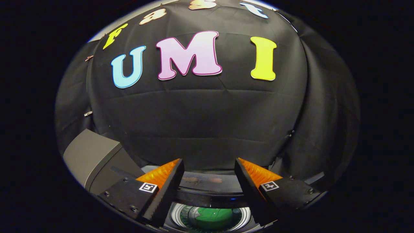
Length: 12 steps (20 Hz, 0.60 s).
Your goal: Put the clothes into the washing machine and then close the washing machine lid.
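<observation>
My gripper (209,161) hangs open above the washing machine (207,197), its two fingers spread wide with nothing between them. Below and between the fingers the round drum opening (210,218) shows its pale rim. A green piece of clothing (215,214) lies inside the drum. The machine's dark glossy back panel (207,184) runs across just beyond the opening, between the fingers. I cannot make out the lid's position.
A grey box-shaped unit (90,155) stands beside the machine, to the left of my left finger. The booth's black cloth wall (200,116) hangs close behind the machine.
</observation>
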### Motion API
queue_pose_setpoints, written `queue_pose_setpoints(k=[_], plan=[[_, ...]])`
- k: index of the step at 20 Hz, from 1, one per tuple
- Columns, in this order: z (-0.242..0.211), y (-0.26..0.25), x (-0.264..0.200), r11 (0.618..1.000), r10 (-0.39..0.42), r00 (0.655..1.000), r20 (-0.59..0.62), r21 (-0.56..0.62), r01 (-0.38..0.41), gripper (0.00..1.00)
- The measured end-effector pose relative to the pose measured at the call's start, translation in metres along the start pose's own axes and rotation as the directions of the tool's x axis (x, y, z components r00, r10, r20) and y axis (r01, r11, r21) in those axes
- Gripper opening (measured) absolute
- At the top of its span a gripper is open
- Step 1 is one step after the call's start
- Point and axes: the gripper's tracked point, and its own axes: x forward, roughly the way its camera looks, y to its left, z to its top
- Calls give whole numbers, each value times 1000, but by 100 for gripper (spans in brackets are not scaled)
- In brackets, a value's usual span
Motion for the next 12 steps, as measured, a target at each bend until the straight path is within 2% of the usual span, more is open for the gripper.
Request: queue_pose_setpoints(k=[8, 10, 12], plan=[[-43, 7, -32, 1000, 19, 997, -72, -7, -19, 98], [-75, 5, -42, 999, 9, 985, -174, -46, -18, 99], [-94, 10, -49, 999, 25, 981, -195, -34, -33, 99]])
